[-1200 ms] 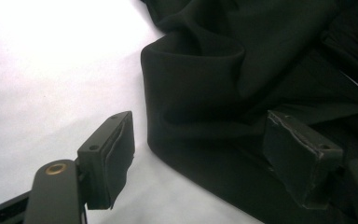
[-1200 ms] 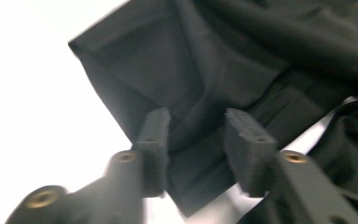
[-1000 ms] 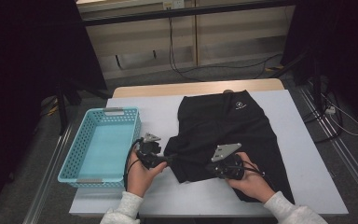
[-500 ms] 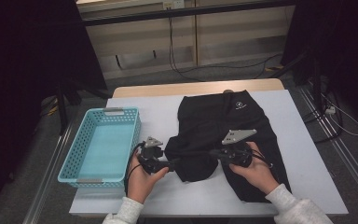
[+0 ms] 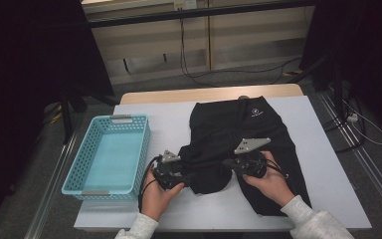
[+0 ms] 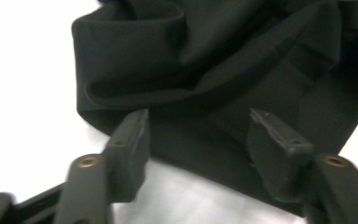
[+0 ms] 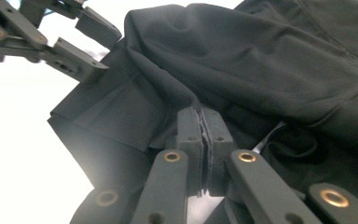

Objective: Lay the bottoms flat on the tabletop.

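The black garment (image 5: 238, 144) lies on the white counter (image 5: 323, 164), its long side running away from the person, with its near left corner bunched into a fold. That fold sits right in front of the left tongs (image 6: 196, 149), between the two jaws; they have just been closing, but the pads do not press the cloth yet. The right tongs (image 7: 204, 140) are just beside the fold, on its right, pinched tight on a bit of the same cloth. The left tongs look nearest for the next grab. The blue basket (image 5: 129, 124) is off to their left.
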A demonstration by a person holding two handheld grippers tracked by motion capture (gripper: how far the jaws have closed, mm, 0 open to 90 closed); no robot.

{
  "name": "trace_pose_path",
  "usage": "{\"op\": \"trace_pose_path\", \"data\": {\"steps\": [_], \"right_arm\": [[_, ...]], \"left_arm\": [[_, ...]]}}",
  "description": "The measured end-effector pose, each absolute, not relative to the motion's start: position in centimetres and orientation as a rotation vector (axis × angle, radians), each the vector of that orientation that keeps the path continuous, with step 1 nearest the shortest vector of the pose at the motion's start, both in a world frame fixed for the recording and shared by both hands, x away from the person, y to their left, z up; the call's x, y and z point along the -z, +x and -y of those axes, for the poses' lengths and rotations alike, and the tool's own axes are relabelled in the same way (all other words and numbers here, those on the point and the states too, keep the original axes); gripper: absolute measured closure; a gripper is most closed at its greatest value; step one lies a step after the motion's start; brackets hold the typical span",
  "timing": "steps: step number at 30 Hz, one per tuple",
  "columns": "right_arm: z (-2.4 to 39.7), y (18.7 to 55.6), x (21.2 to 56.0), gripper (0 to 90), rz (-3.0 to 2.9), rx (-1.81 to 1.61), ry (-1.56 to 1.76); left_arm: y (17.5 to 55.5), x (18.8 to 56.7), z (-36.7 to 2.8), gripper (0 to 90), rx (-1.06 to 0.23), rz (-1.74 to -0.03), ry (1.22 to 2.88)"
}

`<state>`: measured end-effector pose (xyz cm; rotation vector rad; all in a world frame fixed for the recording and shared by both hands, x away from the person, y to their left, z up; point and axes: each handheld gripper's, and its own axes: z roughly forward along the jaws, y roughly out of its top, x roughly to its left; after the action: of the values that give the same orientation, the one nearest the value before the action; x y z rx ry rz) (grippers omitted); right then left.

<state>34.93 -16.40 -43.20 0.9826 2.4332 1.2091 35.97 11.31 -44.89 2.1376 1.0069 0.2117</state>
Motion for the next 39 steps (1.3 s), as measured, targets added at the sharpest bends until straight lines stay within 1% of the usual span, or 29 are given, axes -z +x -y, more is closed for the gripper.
{"op": "trace_pose_path", "data": {"steps": [7,11,13,17,22,25,31,39], "right_arm": [[16.4,34.8,43.2,88.4,-2.442,-1.199,0.974],[16.3,34.8,43.2,88.4,-2.446,-1.192,0.969],[16.3,34.8,43.3,88.4,-2.447,-1.188,0.969],[16.4,34.7,43.3,88.4,-2.448,-1.181,0.97],[16.6,34.7,43.5,88.4,-2.45,-1.169,0.974],[16.7,34.7,43.4,88.4,-2.445,-1.169,0.979],[16.9,34.5,43.4,88.4,-2.446,-1.176,0.981],[16.5,34.2,43.6,88.4,-2.463,-1.147,0.962]], "left_arm": [[35.9,45.3,-11.0,50.8,-0.186,-1.056,2.12],[35.8,45.3,-10.6,61.3,-0.173,-1.029,2.139],[35.7,45.2,-10.4,64.5,-0.177,-1.019,2.154],[35.8,45.2,-10.2,75.2,-0.166,-1.006,2.169],[35.9,45.2,-10.2,87.1,-0.141,-1.024,2.169],[36.0,45.1,-10.2,89.2,-0.137,-1.03,2.181],[36.9,44.2,-11.1,89.6,-0.107,-1.059,2.148],[38.3,43.5,-12.0,89.1,-0.129,-1.05,2.102]]}}
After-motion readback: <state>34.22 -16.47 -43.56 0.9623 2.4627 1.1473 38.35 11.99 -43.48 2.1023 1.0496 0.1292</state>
